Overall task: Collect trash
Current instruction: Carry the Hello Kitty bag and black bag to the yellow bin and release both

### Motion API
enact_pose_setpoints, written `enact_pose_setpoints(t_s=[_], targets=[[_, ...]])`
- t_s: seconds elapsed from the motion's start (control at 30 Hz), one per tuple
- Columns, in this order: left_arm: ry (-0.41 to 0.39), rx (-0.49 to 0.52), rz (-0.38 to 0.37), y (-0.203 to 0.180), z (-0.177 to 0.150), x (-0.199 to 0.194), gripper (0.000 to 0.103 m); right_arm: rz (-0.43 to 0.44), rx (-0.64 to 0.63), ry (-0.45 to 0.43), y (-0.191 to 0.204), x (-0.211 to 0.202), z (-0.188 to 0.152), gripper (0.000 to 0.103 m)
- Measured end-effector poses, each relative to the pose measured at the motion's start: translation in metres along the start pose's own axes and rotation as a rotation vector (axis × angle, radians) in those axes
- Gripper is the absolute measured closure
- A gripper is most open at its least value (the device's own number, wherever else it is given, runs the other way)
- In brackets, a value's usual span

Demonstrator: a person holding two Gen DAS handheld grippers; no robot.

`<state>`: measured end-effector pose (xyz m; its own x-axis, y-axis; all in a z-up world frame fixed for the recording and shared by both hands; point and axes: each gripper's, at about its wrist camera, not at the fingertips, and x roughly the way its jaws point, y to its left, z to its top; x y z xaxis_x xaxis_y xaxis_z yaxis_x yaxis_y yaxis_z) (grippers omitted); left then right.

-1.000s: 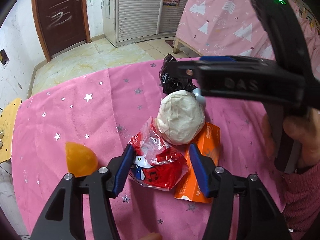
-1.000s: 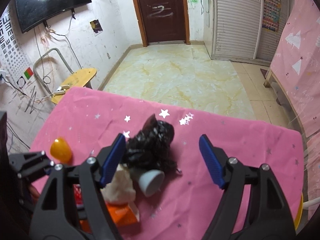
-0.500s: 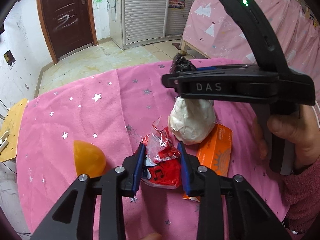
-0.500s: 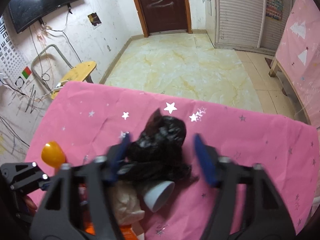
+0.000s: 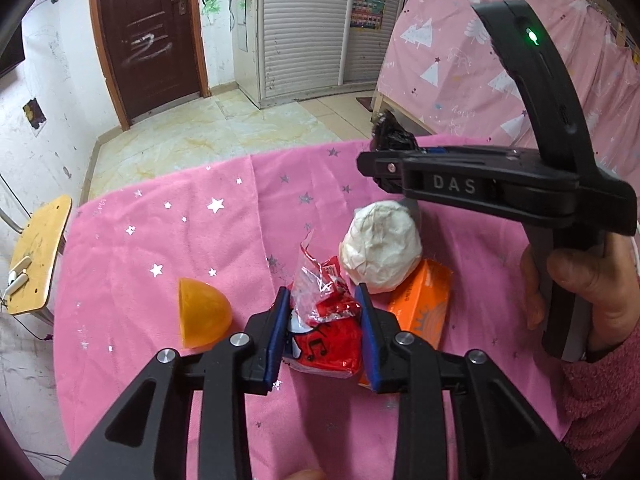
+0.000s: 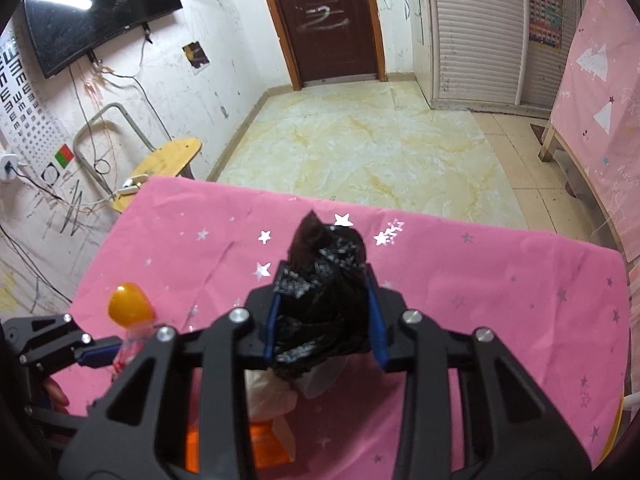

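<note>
Left gripper: jaws clamped on red wrapper, just beside paper ball. Right gripper: jaws clamped on black bag, above the ball.

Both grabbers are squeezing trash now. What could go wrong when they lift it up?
1. The left gripper pinches only the crinkly red plastic wrapper, which might slip out.
2. That wrapper sits close against the white crumpled paper ball and the orange carton, so lifting could drag or roll them.
3. The right gripper squeezes the soft black plastic bag, which could sag and knock things below.
</note>
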<state>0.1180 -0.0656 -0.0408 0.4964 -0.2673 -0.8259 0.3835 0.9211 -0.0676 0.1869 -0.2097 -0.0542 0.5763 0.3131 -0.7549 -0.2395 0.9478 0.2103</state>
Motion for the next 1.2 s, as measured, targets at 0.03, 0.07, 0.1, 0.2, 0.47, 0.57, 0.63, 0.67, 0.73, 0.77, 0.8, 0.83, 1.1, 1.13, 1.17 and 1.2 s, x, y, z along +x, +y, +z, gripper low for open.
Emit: enact_pose_setpoints(t_s=[0.03, 0.07, 0.1, 0.2, 0.47, 0.57, 0.63, 0.67, 0.73, 0.77, 0.8, 0.83, 1.1, 1.13, 1.17, 1.2], targets=[[-0.006, 0.001, 0.006, -0.001, 0.000, -0.003, 0.078, 0.000, 0.001, -0.005, -0.003, -0.004, -0.001, 0.069], [-0.010, 0.003, 0.012, -0.006, 0.001, -0.005, 0.078, 0.001, 0.006, -0.013, -0.005, -0.009, -0.003, 0.069], [-0.015, 0.005, 0.014, -0.009, 0.001, -0.008, 0.078, 0.002, 0.011, -0.019, -0.007, -0.013, -0.004, 0.069], [-0.024, 0.012, 0.022, -0.016, 0.005, -0.014, 0.078, 0.001, 0.025, -0.037, -0.013, -0.023, -0.007, 0.069], [-0.049, 0.035, 0.031, -0.044, 0.010, -0.029, 0.078, -0.002, 0.061, -0.098, -0.037, -0.062, -0.020, 0.069], [-0.058, 0.047, 0.025, -0.058, 0.014, -0.034, 0.078, -0.005, 0.078, -0.122, -0.048, -0.077, -0.027, 0.069], [-0.065, 0.058, 0.022, -0.068, 0.016, -0.036, 0.078, -0.006, 0.091, -0.136, -0.056, -0.085, -0.031, 0.069], [-0.067, 0.063, 0.018, -0.073, 0.018, -0.037, 0.078, -0.007, 0.096, -0.141, -0.060, -0.089, -0.033, 0.069], [-0.071, 0.077, 0.013, -0.084, 0.020, -0.039, 0.078, -0.012, 0.112, -0.155, -0.069, -0.097, -0.039, 0.069], [-0.073, 0.084, 0.010, -0.091, 0.021, -0.039, 0.078, -0.015, 0.122, -0.162, -0.075, -0.101, -0.042, 0.069], [-0.074, 0.090, 0.006, -0.096, 0.022, -0.040, 0.078, -0.017, 0.128, -0.166, -0.079, -0.104, -0.045, 0.069], [-0.075, 0.097, 0.002, -0.103, 0.023, -0.040, 0.078, -0.020, 0.136, -0.172, -0.084, -0.108, -0.048, 0.069], [-0.072, 0.150, -0.024, -0.151, 0.032, -0.035, 0.078, -0.060, 0.206, -0.209, -0.128, -0.136, -0.079, 0.069], [-0.071, 0.159, -0.029, -0.158, 0.033, -0.034, 0.078, -0.065, 0.218, -0.211, -0.134, -0.138, -0.083, 0.069], [-0.069, 0.167, -0.035, -0.164, 0.033, -0.033, 0.078, -0.072, 0.231, -0.214, -0.141, -0.141, -0.087, 0.069], [-0.069, 0.176, -0.042, -0.170, 0.034, -0.032, 0.078, -0.075, 0.239, -0.215, -0.146, -0.143, -0.090, 0.069]])
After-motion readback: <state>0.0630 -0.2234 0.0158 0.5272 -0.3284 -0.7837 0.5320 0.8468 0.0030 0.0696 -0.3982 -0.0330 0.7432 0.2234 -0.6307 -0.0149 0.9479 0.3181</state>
